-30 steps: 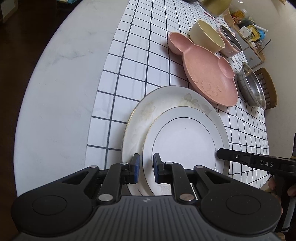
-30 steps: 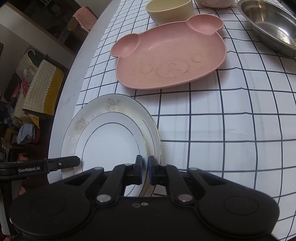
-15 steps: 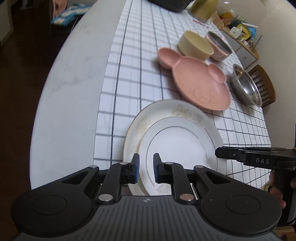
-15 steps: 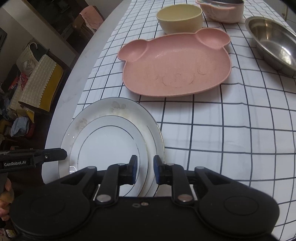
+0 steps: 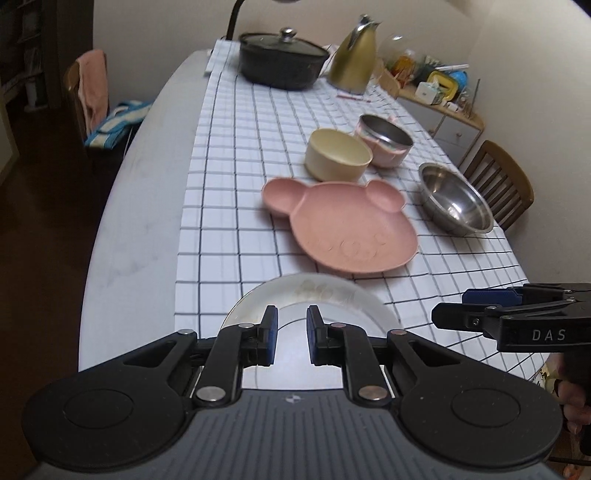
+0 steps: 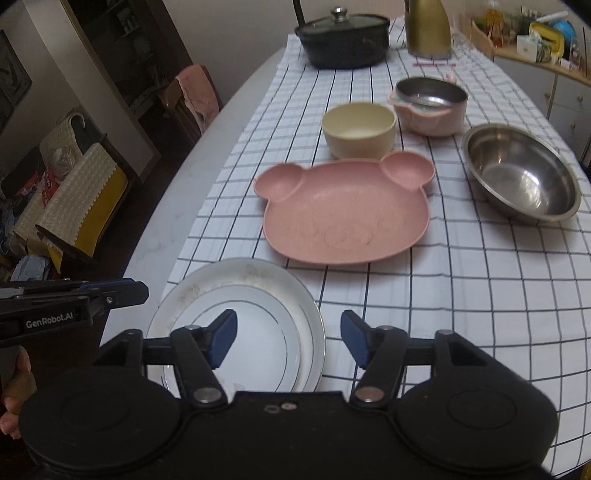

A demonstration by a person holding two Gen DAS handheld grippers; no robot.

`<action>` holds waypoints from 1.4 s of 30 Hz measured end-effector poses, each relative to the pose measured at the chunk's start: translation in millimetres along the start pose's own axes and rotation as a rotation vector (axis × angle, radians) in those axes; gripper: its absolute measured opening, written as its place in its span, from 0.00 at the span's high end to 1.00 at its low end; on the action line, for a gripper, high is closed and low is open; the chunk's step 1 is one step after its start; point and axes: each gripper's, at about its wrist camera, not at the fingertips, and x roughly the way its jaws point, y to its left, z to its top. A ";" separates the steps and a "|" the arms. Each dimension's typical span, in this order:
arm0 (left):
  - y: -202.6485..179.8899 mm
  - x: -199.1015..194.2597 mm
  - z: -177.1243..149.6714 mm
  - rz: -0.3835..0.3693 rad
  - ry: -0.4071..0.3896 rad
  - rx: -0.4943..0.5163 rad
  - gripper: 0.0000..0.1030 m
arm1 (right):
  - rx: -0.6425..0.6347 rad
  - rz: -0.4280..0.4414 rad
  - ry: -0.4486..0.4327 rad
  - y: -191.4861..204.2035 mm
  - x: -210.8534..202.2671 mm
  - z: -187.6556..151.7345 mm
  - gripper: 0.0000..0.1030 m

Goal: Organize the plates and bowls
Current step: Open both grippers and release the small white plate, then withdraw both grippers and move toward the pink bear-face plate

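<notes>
- Looking down the worktop (image 6: 221,122) from my right camera, I see the left tool (image 6: 142,291) at the far left edge, side-on, over the worktop's edge and beside the stacked plates; from my left camera its blue pads stand a narrow gap apart with nothing between them.
- Just right of it, nearest me, the small white plate (image 6: 258,332) lies on the large white plate (image 6: 207,284), both on the checked cloth (image 6: 443,295).
- My right tool (image 6: 288,338) hovers above that stack, its jaws spread wide; they have just been opening, and nothing is between the pads.
- Beyond the stack, in the middle of the cloth, lies the pink bear-shaped plate (image 6: 347,206), flat and apart from the white plates.
- Behind it stands the cream bowl (image 6: 358,127), close to the bear plate's far rim; whether they touch I cannot tell.
- Right of the cream bowl sits the pink bowl (image 6: 428,118) with a steel bowl insert (image 6: 430,90) in it.
- Further right and nearer me sits the large steel bowl (image 6: 521,173), alone on the cloth.
- At the far end stand the black lidded pot (image 6: 343,35) and, to its right, the gold kettle (image 6: 428,26).
- In my left camera the right tool (image 5: 448,308) reaches in from the right edge, beside the plates.
</notes>
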 end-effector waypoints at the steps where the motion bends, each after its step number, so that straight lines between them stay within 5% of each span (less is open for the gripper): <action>1: -2.1 -1.3 1.2 -0.002 -0.007 0.003 0.85 | -0.006 -0.006 -0.013 1.6 -3.4 0.0 0.37; 11: -22.9 -11.8 11.7 -0.003 -0.060 0.059 0.83 | -0.099 -0.106 -0.168 18.5 -35.7 0.6 0.10; 16: -31.0 -17.5 20.1 0.004 -0.116 0.062 0.37 | -0.111 -0.165 -0.220 17.0 -45.0 5.6 0.05; 21: -41.4 -11.2 33.2 0.016 -0.132 0.089 0.35 | -0.132 -0.217 -0.266 12.0 -48.3 11.4 0.00; 24: -44.1 0.1 41.4 0.039 -0.135 0.077 0.26 | -0.146 -0.247 -0.280 7.0 -44.7 16.7 0.00; 42: -42.2 118.2 87.2 0.142 0.029 -0.015 0.25 | -0.171 -0.313 -0.250 -55.5 29.6 56.8 0.00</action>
